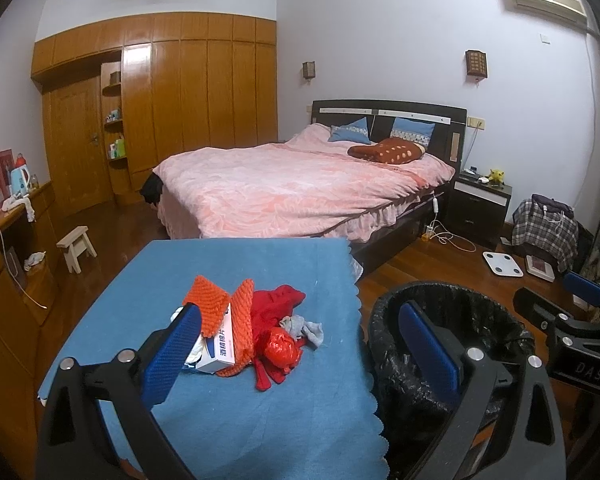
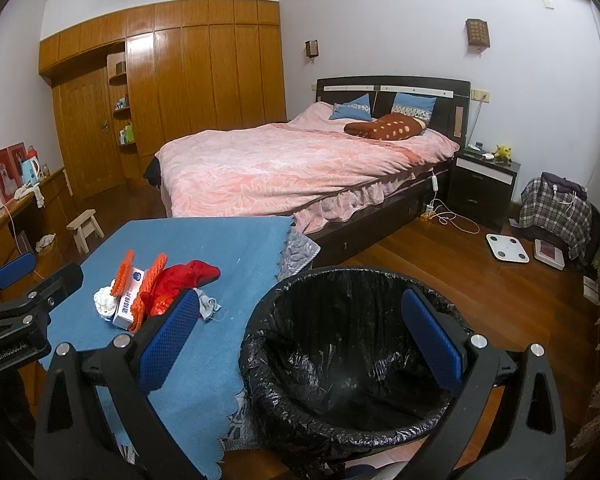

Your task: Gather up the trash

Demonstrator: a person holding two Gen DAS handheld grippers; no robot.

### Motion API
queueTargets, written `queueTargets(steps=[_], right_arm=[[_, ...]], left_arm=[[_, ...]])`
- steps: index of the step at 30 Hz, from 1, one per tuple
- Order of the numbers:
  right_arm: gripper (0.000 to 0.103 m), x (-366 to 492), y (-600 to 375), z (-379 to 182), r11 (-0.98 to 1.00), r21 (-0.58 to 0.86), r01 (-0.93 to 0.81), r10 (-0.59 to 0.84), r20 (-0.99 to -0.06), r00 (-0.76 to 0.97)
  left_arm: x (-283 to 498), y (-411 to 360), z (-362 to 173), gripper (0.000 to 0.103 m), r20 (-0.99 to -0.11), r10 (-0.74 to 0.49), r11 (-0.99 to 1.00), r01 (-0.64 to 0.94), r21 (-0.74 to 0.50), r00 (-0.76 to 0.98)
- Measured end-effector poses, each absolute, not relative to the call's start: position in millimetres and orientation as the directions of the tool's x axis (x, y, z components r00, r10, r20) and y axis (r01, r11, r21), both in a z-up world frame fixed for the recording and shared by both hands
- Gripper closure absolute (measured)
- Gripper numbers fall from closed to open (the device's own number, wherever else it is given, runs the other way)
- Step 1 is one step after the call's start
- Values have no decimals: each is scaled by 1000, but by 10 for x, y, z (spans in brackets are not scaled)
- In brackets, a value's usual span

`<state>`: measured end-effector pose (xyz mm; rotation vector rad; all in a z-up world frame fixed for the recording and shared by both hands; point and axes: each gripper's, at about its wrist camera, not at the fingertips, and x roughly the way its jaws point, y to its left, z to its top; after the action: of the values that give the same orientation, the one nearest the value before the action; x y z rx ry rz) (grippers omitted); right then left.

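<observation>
A pile lies on the blue-clothed table (image 1: 236,420): an orange knit cloth (image 1: 242,320), a white and blue box (image 1: 222,350), red cloth (image 1: 276,300), a crumpled red plastic bag (image 1: 282,348), a grey rag (image 1: 306,328) and white tissue (image 2: 104,302). A bin with a black liner (image 2: 340,364) stands right of the table. My left gripper (image 1: 300,348) is open, held above the table's near side, the pile between its fingers. My right gripper (image 2: 300,340) is open above the bin's rim. The pile also shows in the right wrist view (image 2: 160,292).
A bed with a pink cover (image 1: 300,188) stands behind the table. A small wooden stool (image 1: 76,246) and a sideboard (image 1: 8,248) are on the left. A nightstand (image 1: 480,200), a white scale (image 1: 502,264) and a chair with plaid cloth (image 1: 544,228) are on the right.
</observation>
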<state>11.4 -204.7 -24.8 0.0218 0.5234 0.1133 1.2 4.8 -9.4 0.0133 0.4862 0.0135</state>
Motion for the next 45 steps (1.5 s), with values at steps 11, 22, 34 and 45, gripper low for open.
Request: queueTargets(steps=[11, 22, 34, 45], right_arm=[[5, 119, -2038, -262, 993, 49, -104, 115, -498, 859], [5, 126, -2019, -283, 993, 50, -103, 114, -499, 859], [5, 132, -2020, -283, 994, 51, -101, 113, -500, 858], [5, 137, -2017, -288, 994, 49, -101, 112, -500, 859]], left_arm=[[18, 49, -94, 6, -469, 16, 1000, -9, 16, 883], [27, 53, -105, 6, -471, 15, 1000, -9, 16, 882], [30, 61, -116, 6, -472, 14, 1000, -9, 15, 881], [42, 65, -121, 6, -475, 18, 1000, -12, 17, 880]])
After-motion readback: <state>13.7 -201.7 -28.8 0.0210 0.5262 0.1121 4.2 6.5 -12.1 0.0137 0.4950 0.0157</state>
